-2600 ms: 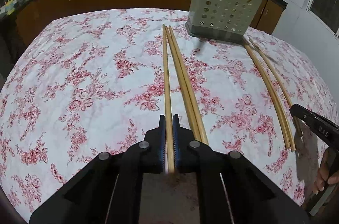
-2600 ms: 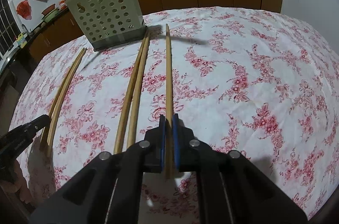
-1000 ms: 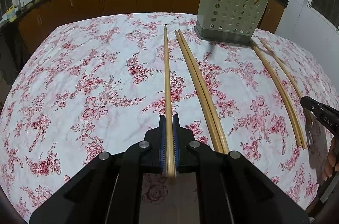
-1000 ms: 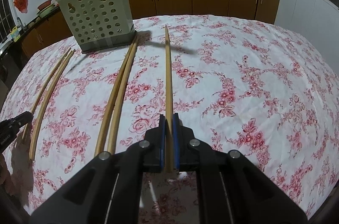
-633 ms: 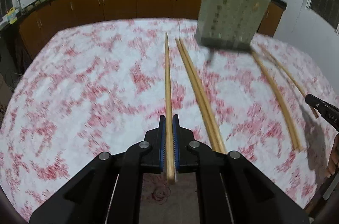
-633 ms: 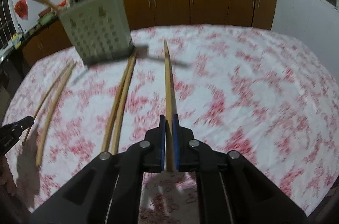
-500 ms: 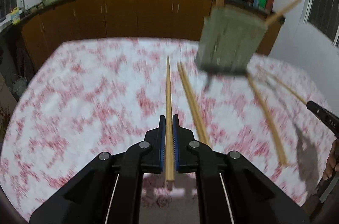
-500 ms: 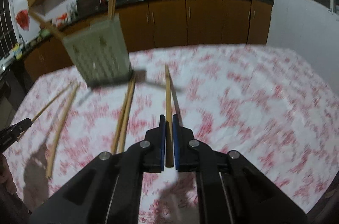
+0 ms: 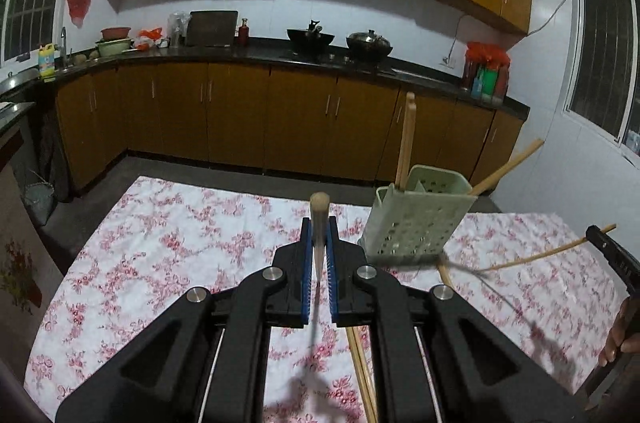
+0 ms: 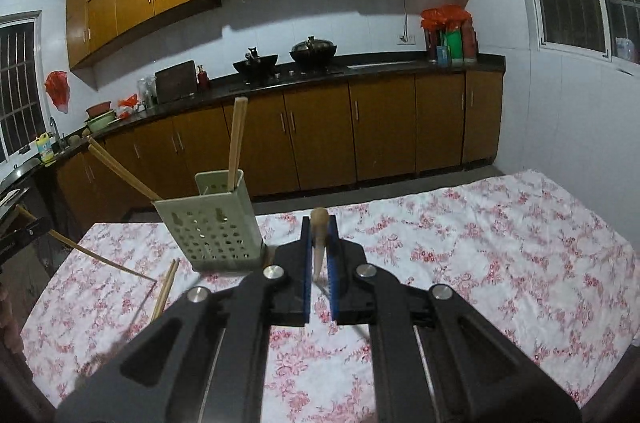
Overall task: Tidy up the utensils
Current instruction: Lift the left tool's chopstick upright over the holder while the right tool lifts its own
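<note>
My left tongs (image 9: 319, 223) pinch one chopstick (image 9: 319, 201) between the blue pads, its rounded end poking up at the centre of the frame. My right tongs (image 10: 319, 227) clamp another chopstick (image 10: 319, 219) the same way. The green perforated holder (image 9: 416, 219) stands on the floral surface (image 9: 180, 243), right of centre in the left view, with chopsticks already leaning in it (two pairs, as far as I can tell). A loose pair (image 10: 166, 287) lies beside the holder's base, lower left of the right view.
</note>
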The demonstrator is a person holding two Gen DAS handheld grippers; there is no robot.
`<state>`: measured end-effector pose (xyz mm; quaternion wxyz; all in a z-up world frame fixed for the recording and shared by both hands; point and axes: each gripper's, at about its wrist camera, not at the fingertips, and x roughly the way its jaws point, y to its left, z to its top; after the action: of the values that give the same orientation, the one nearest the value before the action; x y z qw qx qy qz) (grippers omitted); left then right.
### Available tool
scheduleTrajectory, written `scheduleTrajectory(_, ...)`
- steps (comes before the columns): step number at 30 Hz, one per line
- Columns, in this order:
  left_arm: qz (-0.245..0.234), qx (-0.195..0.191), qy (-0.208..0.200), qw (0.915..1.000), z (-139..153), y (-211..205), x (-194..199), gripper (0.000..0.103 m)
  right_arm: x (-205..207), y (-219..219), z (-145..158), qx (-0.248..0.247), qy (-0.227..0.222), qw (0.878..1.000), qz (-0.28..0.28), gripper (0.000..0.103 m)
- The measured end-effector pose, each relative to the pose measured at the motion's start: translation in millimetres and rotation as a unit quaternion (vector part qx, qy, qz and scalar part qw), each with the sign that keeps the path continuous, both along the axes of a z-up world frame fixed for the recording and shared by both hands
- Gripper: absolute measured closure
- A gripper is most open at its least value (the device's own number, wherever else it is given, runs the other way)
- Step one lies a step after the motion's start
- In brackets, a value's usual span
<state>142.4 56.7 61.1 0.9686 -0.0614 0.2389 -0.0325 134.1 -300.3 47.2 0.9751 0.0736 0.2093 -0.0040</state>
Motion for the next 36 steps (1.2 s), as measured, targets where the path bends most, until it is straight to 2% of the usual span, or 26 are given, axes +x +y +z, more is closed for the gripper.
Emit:
scheduleTrajectory(8, -0.011, 0.000, -0.013, 0.9999, 13.5, -2.8, 5.9, 0.096, 3.9, 2.6, 10.6, 0.005, -0.012, 1.000, 0.001, 0.095)
scheduleTrajectory(18, -0.067, -0.012, -0.082, 0.9943, 79.1, -23.7, -11.1, 0.096, -11.8, 11.1, 98.4, 0.041, -0.111, 0.991, 0.061, 0.095)
scheduleTrajectory(24, -0.069, -0.025, -0.137, 0.9879, 105.8, -45.4, -4.7, 0.096, -3.8, 36.2, 124.8, 0.031, -0.138, 0.986, 0.090, 0.095)
scheduleTrajectory(29, -0.040, -0.035, -0.182, 0.9819, 116.0, -55.6, 14.0, 0.096, 22.5, 53.1, 125.3, 0.016, -0.119, 0.988, 0.100, 0.095)
scheduleTrajectory(34, -0.030, -0.029, -0.191, 0.9806, 104.1, -67.2, 37.6, 0.096, 58.1, 58.5, 112.6, 0.020, -0.076, 0.992, 0.101, 0.095)
scheduleTrajectory(36, -0.030, -0.024, -0.183, 0.9823, 93.8, -72.6, 51.3, 0.096, 70.8, 58.8, 106.7, 0.026, -0.060, 0.993, 0.102, 0.095)
